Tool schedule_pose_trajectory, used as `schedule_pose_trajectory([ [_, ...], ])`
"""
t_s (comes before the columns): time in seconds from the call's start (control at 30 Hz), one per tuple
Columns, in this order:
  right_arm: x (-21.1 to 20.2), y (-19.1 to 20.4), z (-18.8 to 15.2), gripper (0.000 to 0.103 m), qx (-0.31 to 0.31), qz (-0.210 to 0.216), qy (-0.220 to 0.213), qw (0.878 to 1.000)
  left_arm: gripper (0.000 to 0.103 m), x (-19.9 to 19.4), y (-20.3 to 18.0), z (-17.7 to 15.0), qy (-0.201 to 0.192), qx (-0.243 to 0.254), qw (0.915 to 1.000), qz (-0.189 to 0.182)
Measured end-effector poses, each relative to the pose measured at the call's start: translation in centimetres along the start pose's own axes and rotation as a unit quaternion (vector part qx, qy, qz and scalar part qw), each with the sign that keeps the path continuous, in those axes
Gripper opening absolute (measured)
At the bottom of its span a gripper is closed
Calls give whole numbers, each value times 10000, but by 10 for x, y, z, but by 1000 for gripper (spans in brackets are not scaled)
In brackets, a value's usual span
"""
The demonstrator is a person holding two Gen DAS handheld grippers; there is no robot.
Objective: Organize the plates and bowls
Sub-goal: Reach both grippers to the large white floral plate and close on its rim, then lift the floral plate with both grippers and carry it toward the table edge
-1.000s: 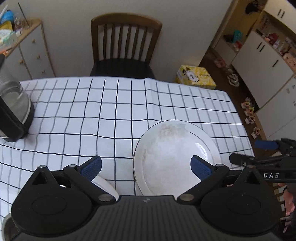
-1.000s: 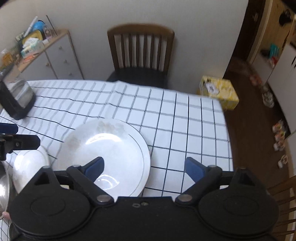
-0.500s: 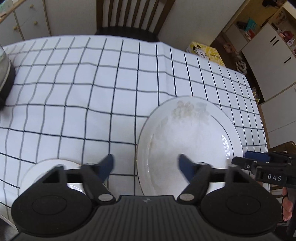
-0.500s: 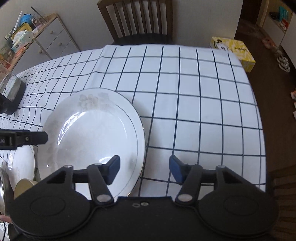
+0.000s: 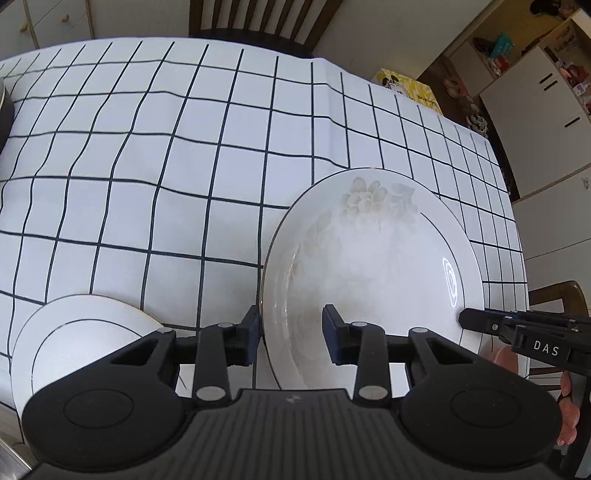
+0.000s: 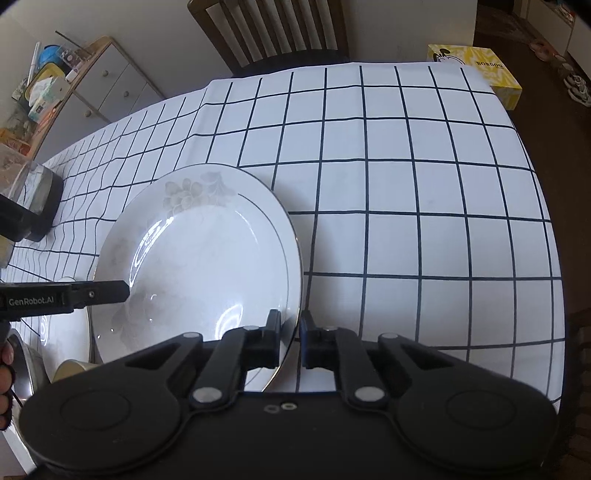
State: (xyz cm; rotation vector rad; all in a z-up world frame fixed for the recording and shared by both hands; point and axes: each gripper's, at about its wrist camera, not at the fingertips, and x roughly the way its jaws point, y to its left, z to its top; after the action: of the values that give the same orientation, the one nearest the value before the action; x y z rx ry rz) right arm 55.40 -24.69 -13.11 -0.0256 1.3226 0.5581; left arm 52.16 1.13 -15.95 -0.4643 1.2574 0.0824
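You see a shiny, smooth china plate point(image 5: 373, 273) on a soft checked tablecloth point(image 5: 155, 155). Top of the frame, the chair point(image 6: 273, 29) is dark wood.

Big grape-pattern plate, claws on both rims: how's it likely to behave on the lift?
The plate looks like rigid glazed ceramic, so no flex. The glare suggests its rim is slippery. The left claw is closing on the rim and the right claw pinches it; a tilt would probably slip it, and it would chip.

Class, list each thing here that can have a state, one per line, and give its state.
Large plate: flat on the tablecloth, both grippers at its rim.
Small plate: flat, untouched.
Left gripper: fingers closing, straddling the large plate's rim.
Right gripper: shut on the large plate's rim.
Tablecloth: spread, creased.
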Motion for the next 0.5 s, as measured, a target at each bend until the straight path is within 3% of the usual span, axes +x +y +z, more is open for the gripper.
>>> schedule_pose_trajectory([
  [0.17,-3,-2,-2,10,14,35,-36,10000,32,4,2,-2,26,-41,10000,36],
  [0.3,-3,-1,-3,10,16,20,-67,10000,16,4,0,-3,-23,-12,9997,238],
  [0.5,-3,1,-6,10,47,-60,-173,9998,13,2,3,-5,-109,-4,9997,197],
])
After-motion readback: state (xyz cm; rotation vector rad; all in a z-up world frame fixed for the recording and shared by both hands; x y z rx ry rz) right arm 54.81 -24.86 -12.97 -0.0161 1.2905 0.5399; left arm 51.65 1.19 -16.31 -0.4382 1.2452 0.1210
